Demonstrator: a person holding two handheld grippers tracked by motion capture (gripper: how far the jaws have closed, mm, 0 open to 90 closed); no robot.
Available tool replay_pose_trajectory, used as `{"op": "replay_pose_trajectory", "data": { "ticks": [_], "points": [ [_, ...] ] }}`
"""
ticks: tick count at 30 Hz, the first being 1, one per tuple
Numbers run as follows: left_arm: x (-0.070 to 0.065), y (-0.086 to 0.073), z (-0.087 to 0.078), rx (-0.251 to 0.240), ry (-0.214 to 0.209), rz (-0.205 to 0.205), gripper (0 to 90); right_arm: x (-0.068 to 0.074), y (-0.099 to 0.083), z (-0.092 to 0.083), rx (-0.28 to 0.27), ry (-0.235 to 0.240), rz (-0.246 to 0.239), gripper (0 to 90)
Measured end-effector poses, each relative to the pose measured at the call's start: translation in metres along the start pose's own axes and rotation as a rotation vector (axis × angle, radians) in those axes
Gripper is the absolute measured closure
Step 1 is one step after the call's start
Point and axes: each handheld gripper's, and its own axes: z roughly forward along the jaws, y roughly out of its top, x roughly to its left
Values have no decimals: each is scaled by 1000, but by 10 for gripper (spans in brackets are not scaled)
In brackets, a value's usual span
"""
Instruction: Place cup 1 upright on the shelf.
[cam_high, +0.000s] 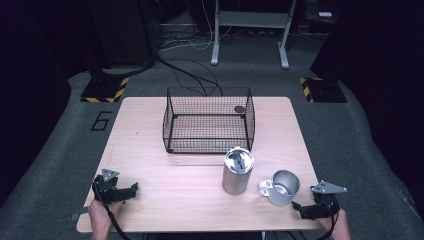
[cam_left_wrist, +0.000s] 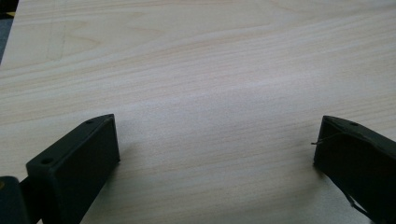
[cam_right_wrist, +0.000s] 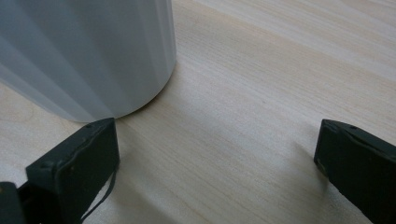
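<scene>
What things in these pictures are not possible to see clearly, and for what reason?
- Mug, high view: too small to tell what lies inside.
- Mug, right gripper view: the top edge cuts off everything but its lower wall.
- Tumbler, high view: lid details too small.
- Basket, high view: the dark round thing at its far right corner is too small to name.

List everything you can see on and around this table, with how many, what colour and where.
Tumbler: one, silver metal with a lid, upright, front centre-right of the table.
Mug: one, silver metal, handle to the left, just right of the tumbler.
Wire basket: one, black, back centre of the table, with a small dark round thing at its back right corner.
Table: one, light wood.
Floor pads: two, black with yellow stripes, behind the table at either side.
Left gripper: one, black, open, front left corner.
Right gripper: one, black, open, front right, beside the mug.
</scene>
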Motion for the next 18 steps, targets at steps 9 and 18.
{"op": "replay_pose_trajectory", "data": {
  "ticks": [9,18],
  "points": [
    [-2,-1,-5,-32,-49,12,1,0,0,0,0,-2,2,0],
    [-16,7,-17,-61,-110,61,1,0,0,0,-2,-1,-5,0]
  ]
}}
